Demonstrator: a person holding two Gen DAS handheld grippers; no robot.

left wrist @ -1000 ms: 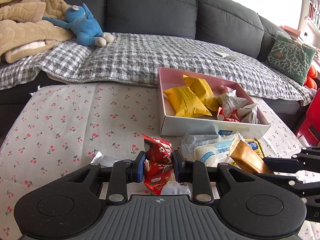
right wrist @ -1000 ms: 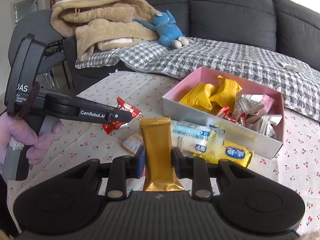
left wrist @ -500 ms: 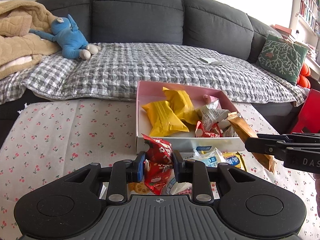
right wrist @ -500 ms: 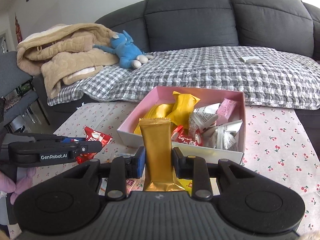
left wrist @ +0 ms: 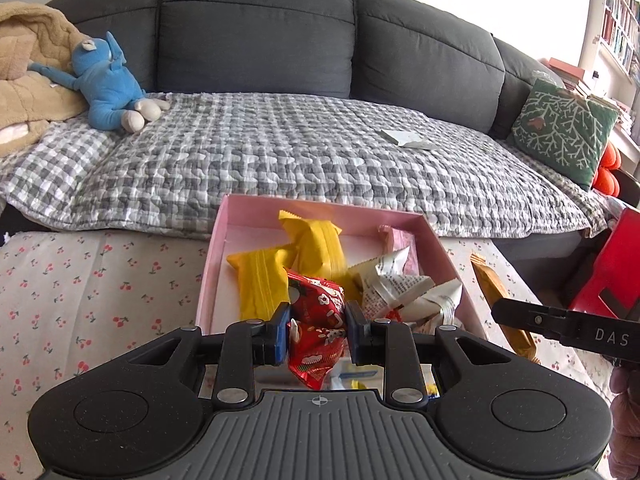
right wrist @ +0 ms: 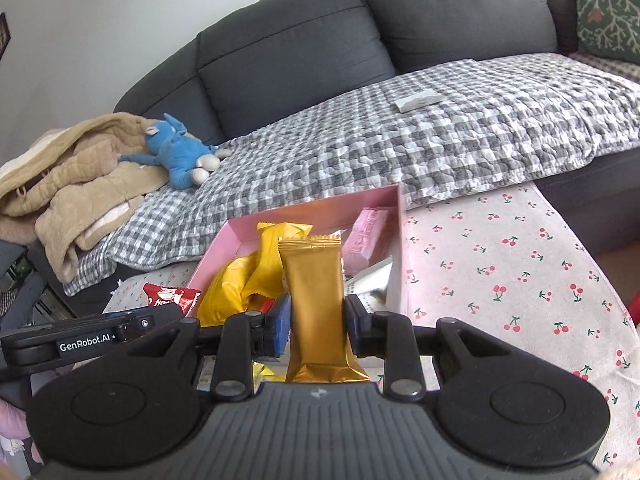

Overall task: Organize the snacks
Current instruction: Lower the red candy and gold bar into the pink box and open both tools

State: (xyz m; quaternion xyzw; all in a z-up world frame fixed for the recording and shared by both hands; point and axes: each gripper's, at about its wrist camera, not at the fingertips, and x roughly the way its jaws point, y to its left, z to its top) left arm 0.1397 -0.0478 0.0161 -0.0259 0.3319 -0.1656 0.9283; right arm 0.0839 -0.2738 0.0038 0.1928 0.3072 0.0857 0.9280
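My left gripper (left wrist: 317,320) is shut on a red snack packet (left wrist: 316,332), held just before the near wall of the pink box (left wrist: 216,240). My right gripper (right wrist: 316,318) is shut on a gold snack bar (right wrist: 316,300), upright over the box's (right wrist: 394,216) near side. The box holds yellow packets (left wrist: 264,280), white wrappers (left wrist: 396,284) and a pink packet (right wrist: 366,244). In the left wrist view the gold bar (left wrist: 496,304) and the right gripper's black arm show at the right. In the right wrist view the red packet (right wrist: 172,298) and the left gripper's arm show at lower left.
The box sits on a table with a cherry-print cloth (left wrist: 80,288). Behind it runs a dark sofa with a grey checked quilt (left wrist: 280,152), a blue plush toy (left wrist: 108,88), a beige blanket (right wrist: 80,184) and a green cushion (left wrist: 560,128). More wrapped snacks lie under the grippers.
Both grippers have carried their packets up to the pink box, which now looms larger and centred. The right gripper rolled, so its view tilts.
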